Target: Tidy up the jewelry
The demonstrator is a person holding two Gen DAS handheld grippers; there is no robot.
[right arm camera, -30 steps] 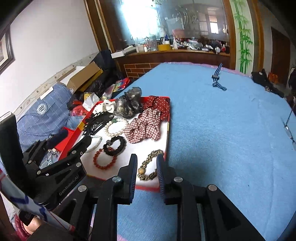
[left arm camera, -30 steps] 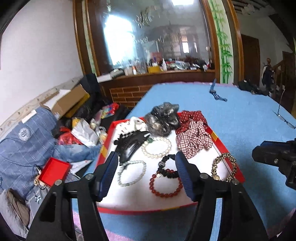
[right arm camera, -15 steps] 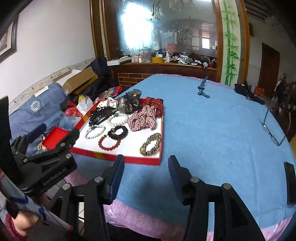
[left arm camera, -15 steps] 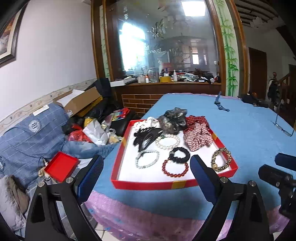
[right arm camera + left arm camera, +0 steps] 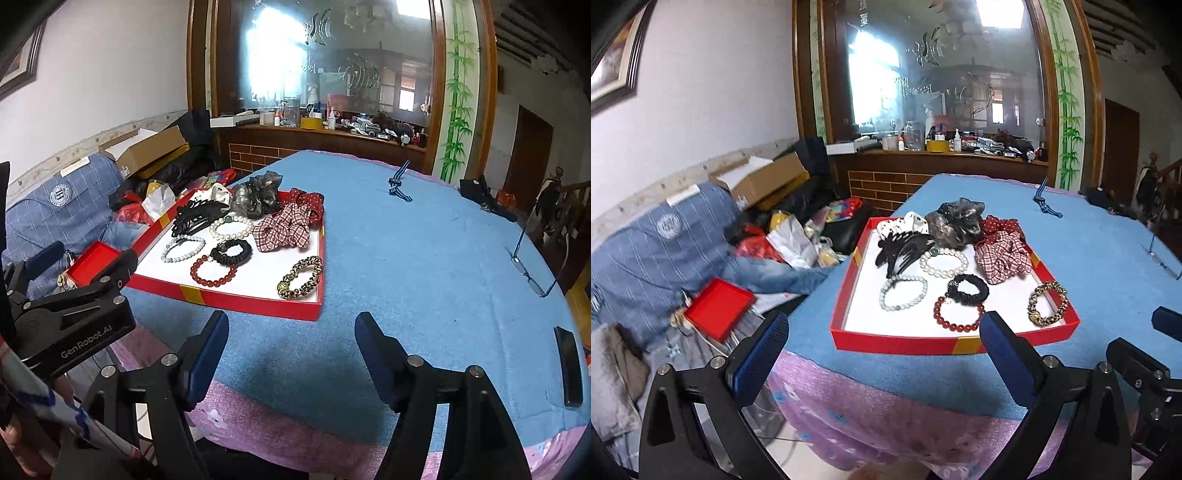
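i have pulled both my left tool (image 5: 882,345) and right tool (image 5: 291,341) back off the red-rimmed white tray (image 5: 905,341) on the blue-clothed surface (image 5: 424,258), jaws opening and empty, the beaded bracelets (image 5: 956,312) and scrunchies lying sorted inside, so organizing looks finished.

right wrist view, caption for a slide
Red tray of bracelets and scrunchies on a blue table, glasses nearby.
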